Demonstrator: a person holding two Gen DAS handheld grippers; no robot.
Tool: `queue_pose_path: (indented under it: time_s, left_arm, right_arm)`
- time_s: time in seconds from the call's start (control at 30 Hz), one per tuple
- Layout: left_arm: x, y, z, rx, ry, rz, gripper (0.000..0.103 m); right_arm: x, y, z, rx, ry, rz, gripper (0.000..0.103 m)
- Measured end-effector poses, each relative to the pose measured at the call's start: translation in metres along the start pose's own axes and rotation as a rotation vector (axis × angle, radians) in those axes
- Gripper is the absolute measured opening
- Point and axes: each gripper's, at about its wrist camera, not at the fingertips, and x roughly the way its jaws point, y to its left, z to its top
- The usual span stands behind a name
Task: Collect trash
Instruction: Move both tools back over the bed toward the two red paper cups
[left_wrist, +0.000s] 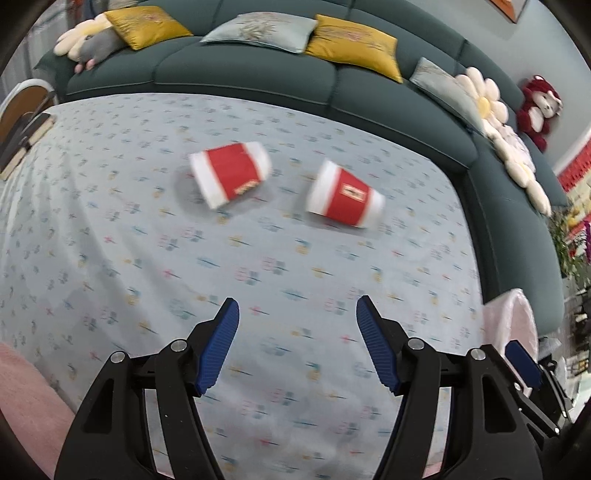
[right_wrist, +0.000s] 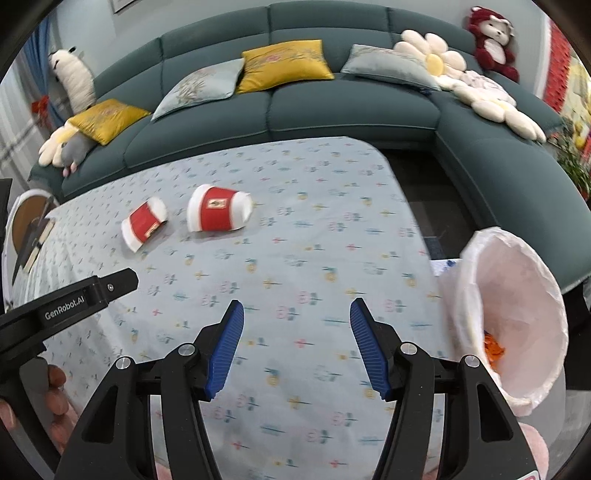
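Teal sofa (right_wrist: 332, 107) is wrapping the far side from 9 to 3 o'clock, carrying yellow and grey cushions, flower pillows and a red plush (right_wrist: 493, 40) at 1 o'clock. Table (right_wrist: 314, 229) with patterned blue cloth is filling the middle of both views. White-lined bin (right_wrist: 517, 306) is standing at 3 o'clock in the right wrist view, just beside the table edge, with something orange inside, possibly peel. Two red-and-white cups are lying on their sides on the cloth, near each other but apart: left cup (left_wrist: 231, 173) at 11 o'clock, right cup (left_wrist: 345, 194) at 12 o'clock in the left wrist view, both blurred. Left gripper (left_wrist: 297, 317) is hanging wide above bare cloth, nothing between its blue pads. Right gripper (right_wrist: 297, 317) is likewise standing wide, gripping nothing, well short of the cups.
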Motion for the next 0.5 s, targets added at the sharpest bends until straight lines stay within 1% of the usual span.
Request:
queue_pose_path:
  time_s: [0.17, 0.3, 0.37, 0.5]
  left_arm:
    - [0.005, 0.031, 0.013, -0.021, -0.003, 0.04, 0.063]
    - [0.013, 0.055, 0.026, -0.045, 0.002, 0.055, 0.063]
    - [0.02, 0.068, 0.035, -0.066, 0.008, 0.064, 0.066]
    - [0.036, 0.085, 0.049, -0.086, 0.024, 0.038, 0.067]
  right_arm:
    - [0.015, 0.031, 0.007, -0.036, 0.02, 0.021, 0.058]
    - [0.028, 0.049, 0.013, -0.049, 0.031, 0.031, 0.058]
    - [0.039, 0.059, 0.018, -0.048, 0.042, 0.037, 0.058]
    - [0.057, 0.069, 0.026, -0.039, 0.059, 0.041, 0.058]
